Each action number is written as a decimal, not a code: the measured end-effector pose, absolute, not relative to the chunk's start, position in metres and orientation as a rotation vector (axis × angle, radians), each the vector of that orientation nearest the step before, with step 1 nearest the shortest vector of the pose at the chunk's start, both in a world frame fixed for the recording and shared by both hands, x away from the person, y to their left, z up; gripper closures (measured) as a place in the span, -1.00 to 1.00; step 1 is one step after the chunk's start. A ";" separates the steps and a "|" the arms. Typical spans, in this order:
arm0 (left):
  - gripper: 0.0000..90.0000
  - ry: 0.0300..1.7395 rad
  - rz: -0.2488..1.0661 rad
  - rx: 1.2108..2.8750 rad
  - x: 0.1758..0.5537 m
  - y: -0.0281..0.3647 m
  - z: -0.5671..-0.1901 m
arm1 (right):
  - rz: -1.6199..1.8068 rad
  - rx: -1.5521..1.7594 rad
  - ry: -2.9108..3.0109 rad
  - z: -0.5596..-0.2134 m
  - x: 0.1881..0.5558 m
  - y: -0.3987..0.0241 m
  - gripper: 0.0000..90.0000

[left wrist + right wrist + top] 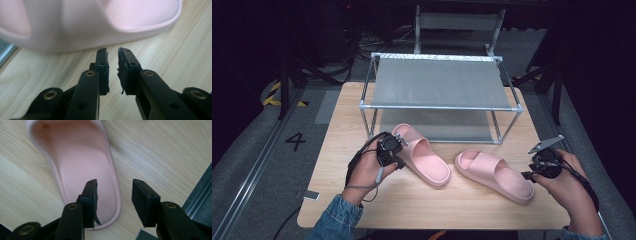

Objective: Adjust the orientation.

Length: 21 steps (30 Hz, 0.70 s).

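Observation:
Two pink slippers lie on the wooden table [362, 200]. The left slipper [422, 160] points toward the rack, and the right slipper [494, 175] lies to its right. My left gripper [398, 150] is at the left slipper's side, low over the wood. Its jaws stand a narrow gap apart with nothing between them [113, 53], and the slipper [100, 22] is blurred just ahead. My right gripper [528, 175] is open at the right slipper's heel. In the right gripper view [114, 186] one jaw hangs over the footbed [85, 157] and the other outside the rim.
A metal-framed rack [439, 82] with two grey shelves stands at the back of the table, just behind the left slipper. Its rail [200, 192] runs close to my right gripper. A sliver of grey shelf [5, 50] lies at the left of the left gripper view.

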<state>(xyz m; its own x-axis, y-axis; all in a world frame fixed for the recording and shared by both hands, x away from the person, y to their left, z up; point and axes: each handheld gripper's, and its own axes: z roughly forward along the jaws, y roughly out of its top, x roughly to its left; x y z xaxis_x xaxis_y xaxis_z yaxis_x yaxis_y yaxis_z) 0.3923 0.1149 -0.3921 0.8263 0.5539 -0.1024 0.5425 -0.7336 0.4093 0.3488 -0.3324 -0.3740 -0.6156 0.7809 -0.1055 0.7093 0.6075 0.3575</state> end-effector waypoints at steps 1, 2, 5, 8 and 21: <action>0.78 0.792 0.041 2.576 0.392 0.111 -0.392 | 0.412 1.221 2.587 -0.375 0.349 -0.332 0.28; 0.80 0.770 0.044 2.574 0.391 0.106 -0.392 | 0.408 1.220 2.586 -0.375 0.349 -0.332 0.28; 0.89 0.724 0.049 2.566 0.391 0.090 -0.394 | 0.404 1.223 2.577 -0.374 0.348 -0.333 0.28; 0.95 0.695 0.027 2.574 0.394 0.073 -0.399 | 0.401 1.225 2.582 -0.375 0.346 -0.332 0.28; 0.99 0.812 0.151 2.667 0.403 0.060 -0.412 | 0.386 1.241 2.581 -0.379 0.343 -0.335 0.28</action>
